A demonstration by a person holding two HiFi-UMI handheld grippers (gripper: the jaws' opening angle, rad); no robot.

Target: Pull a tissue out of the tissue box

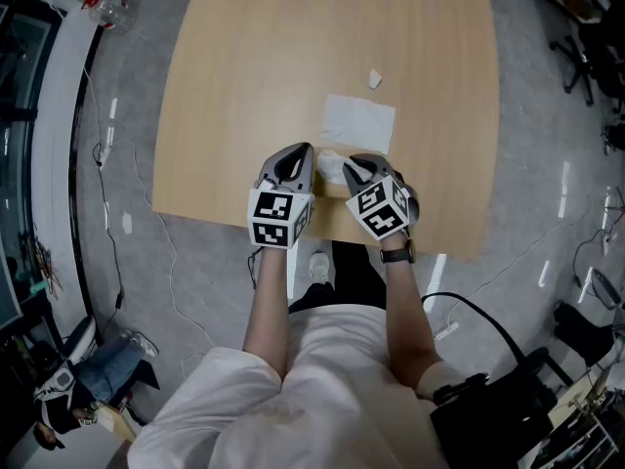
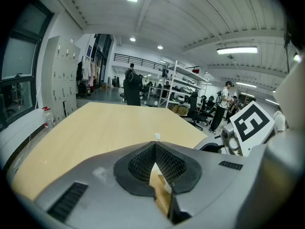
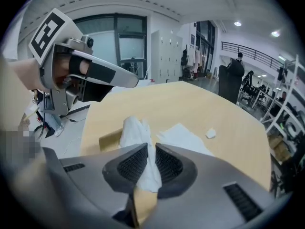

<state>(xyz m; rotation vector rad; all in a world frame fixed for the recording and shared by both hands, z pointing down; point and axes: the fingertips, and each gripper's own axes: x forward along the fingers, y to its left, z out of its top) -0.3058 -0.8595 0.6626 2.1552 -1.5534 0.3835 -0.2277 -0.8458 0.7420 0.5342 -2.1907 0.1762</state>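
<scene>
Your left gripper [image 1: 298, 154] and right gripper [image 1: 356, 169] sit side by side at the near edge of the wooden table [image 1: 254, 86], with the tan tissue box [image 1: 337, 191] between them.

Left gripper view: its jaws are drawn nearly together, tips meeting, with the box's cardboard wall [image 2: 159, 190] clamped between the pads.

Right gripper view: its jaws are closed to a narrow slit on the white tissue [image 3: 138, 132]. The tissue stands up out of the box [image 3: 109, 140] and passes between the pads. In the head view the tissue [image 1: 332, 164] shows just left of your right gripper's tips.

Just beyond the box, a flat tissue sheet [image 1: 358, 123] lies spread on the table. Farther on and slightly right lies a small white scrap [image 1: 374, 78], apart from the sheet.
</scene>
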